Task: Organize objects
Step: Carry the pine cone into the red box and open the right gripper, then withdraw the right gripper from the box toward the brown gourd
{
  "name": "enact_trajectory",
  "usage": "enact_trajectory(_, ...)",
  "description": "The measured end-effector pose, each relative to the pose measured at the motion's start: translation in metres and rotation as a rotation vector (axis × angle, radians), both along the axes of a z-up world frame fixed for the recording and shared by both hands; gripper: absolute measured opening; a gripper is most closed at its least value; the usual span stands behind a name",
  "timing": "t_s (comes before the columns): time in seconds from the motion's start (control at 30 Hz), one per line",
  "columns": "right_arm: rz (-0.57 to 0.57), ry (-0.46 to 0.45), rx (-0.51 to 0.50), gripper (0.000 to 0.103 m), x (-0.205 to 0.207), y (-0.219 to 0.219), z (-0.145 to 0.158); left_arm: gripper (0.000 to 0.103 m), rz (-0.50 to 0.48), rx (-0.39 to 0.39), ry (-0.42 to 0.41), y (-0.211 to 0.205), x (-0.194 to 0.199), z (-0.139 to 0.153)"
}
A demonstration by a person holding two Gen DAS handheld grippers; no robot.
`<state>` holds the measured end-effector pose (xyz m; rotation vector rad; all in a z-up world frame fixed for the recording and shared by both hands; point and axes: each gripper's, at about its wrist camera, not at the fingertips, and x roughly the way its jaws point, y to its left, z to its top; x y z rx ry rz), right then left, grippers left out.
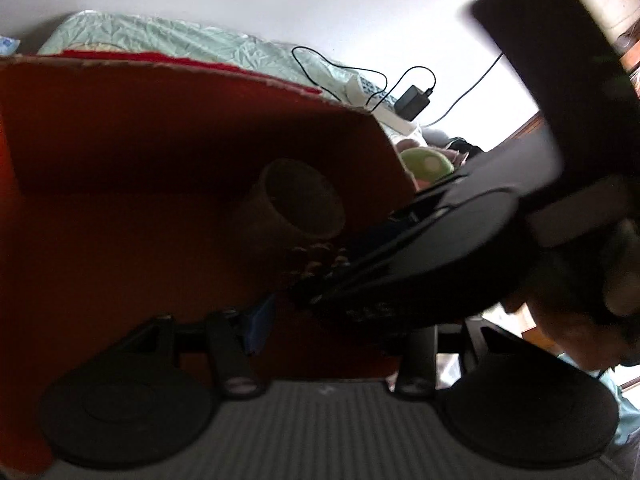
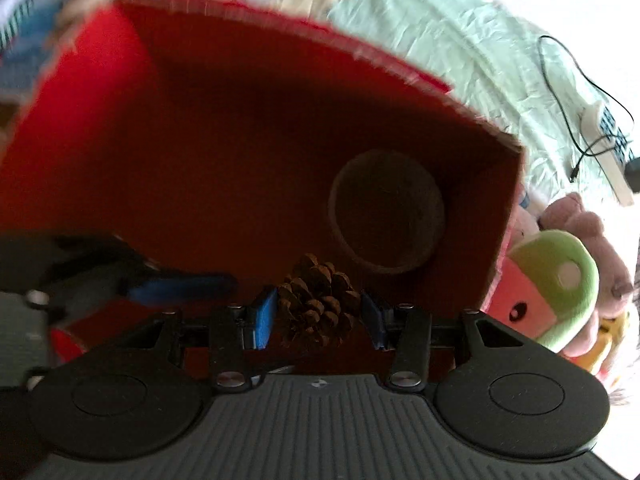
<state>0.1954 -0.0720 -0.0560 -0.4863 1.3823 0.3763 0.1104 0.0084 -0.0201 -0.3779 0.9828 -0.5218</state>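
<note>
Right wrist — hand-held gripper [image 2: 318, 316] clamps pine cone [image 2: 318, 308].

Pale mint-green crinkled bedsheet [image 2: 460, 36] across the upper right of the right wrist view and along the upper left of the left wrist view. Directly on it: open red cardboard box [image 2: 168, 92] filling the centre and left; white power strip [image 2: 600, 136] with thin black cables [image 2: 560, 80] at the right edge; black power adapter [image 1: 413, 101] right of centre in the left wrist view; heap of plush toys, green-capped mushroom plush [image 2: 556, 280] foremost, at lower right beside the box wall.
</note>
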Motion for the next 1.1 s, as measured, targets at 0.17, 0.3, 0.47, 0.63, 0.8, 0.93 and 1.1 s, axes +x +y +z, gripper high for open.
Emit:
enact_trajectory(0.17, 0.058, 0.019, -0.095, 0.048, 0.004, 0.012, -0.02, 0.049, 0.019, 0.026, -0.01, 0.007, -0.004, 0.003)
enact_trajectory(0.3, 0.089, 0.021, -0.13, 0.048, 0.003, 0.016, -0.031, 0.051, 0.02, 0.061, -0.013, 0.006, -0.005, 0.002)
enact_trajectory(0.47, 0.111, 0.003, -0.124, 0.049, -0.001, 0.018, -0.033, 0.052, 0.026, 0.081, -0.024, 0.003, -0.008, 0.005)
enact_trajectory(0.63, 0.115, -0.017, -0.113, 0.049, -0.009, 0.019, -0.037, 0.057, 0.034, 0.112, -0.036, 0.001, -0.011, 0.008)
enact_trajectory(0.8, 0.096, -0.039, -0.083, 0.049, -0.019, 0.021, -0.037, 0.059, 0.045, 0.13, -0.048, 0.003, -0.016, 0.011)
enact_trajectory(0.93, 0.046, -0.078, 0.012, 0.052, -0.02, 0.006, -0.016, 0.059, 0.068, 0.166, -0.076, 0.005, -0.023, 0.02)
enact_trajectory(1.1, -0.033, -0.135, 0.211, 0.052, -0.04, -0.014, 0.01, 0.059, 0.101, 0.207, -0.114, 0.005, -0.035, 0.037)
